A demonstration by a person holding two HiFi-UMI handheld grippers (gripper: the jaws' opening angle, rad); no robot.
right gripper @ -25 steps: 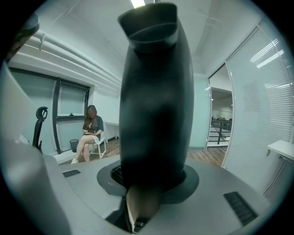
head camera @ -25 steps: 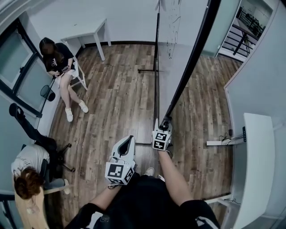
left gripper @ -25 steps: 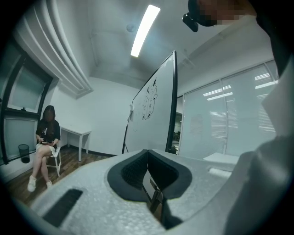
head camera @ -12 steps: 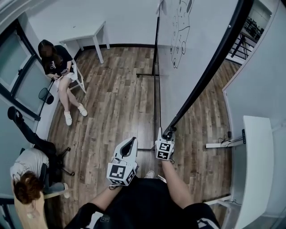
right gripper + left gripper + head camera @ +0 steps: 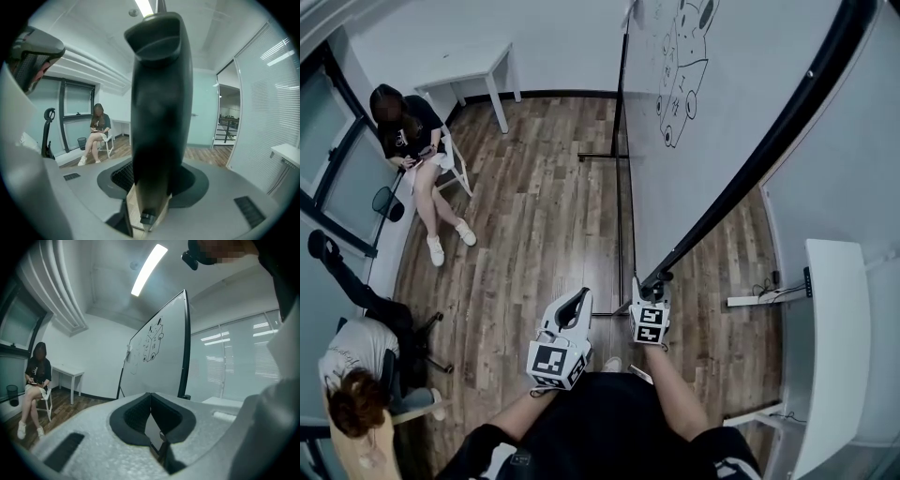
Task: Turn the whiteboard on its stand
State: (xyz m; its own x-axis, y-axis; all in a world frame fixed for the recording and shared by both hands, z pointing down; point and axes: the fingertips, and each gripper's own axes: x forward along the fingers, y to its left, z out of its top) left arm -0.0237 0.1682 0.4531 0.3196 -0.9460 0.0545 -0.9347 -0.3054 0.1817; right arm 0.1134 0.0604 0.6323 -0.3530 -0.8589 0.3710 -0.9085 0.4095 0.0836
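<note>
The whiteboard (image 5: 722,112), white with a cartoon drawing, hangs tilted in its stand (image 5: 619,187); its black frame edge (image 5: 750,169) runs from top right down to the lower corner. My right gripper (image 5: 654,286) is shut on that lower end of the frame. In the right gripper view the black frame (image 5: 159,93) fills the space between the pads of my right gripper (image 5: 152,187), whose jaws have just been opening a little. My left gripper (image 5: 577,302) hangs free to the left, shut on nothing; in its own view my left gripper (image 5: 150,397) faces the whiteboard (image 5: 154,357).
A person (image 5: 412,141) sits on a white chair at the left wall beside a white table (image 5: 473,70). Another person (image 5: 356,394) sits at bottom left. A white desk (image 5: 830,356) lines the right wall, with a power strip (image 5: 759,298) on the floor.
The whiteboard has turned: its black edge has swung toward the right and the drawn face has come into view. My right gripper has moved slightly with the frame's lower end.
</note>
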